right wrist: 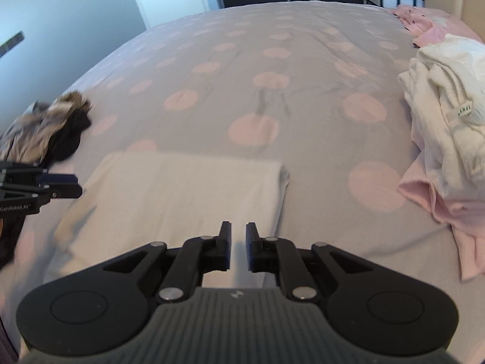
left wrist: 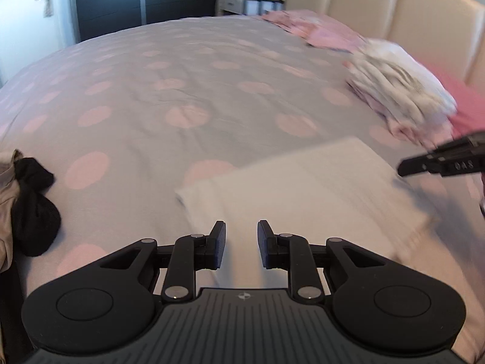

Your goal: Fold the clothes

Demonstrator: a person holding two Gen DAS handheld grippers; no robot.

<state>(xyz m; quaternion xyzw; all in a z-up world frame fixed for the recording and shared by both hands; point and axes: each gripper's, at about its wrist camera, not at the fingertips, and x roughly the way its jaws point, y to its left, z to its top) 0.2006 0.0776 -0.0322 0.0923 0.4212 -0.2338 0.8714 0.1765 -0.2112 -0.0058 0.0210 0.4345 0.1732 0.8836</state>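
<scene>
Folded white cloth (left wrist: 306, 191) lies flat beneath both empty tools

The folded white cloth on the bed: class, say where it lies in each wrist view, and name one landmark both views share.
Left wrist view: folded white cloth lies lower right of centre, just beyond the fingers.
Right wrist view: folded white cloth lies lower left of centre.
Shared landmark: the pile of white and pink clothes, at the right in both.

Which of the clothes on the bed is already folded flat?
The white cloth right in front of both claws: a neat flat rectangle. The white-and-pink pile to the right and the dark heap to the left are still crumpled.
</scene>
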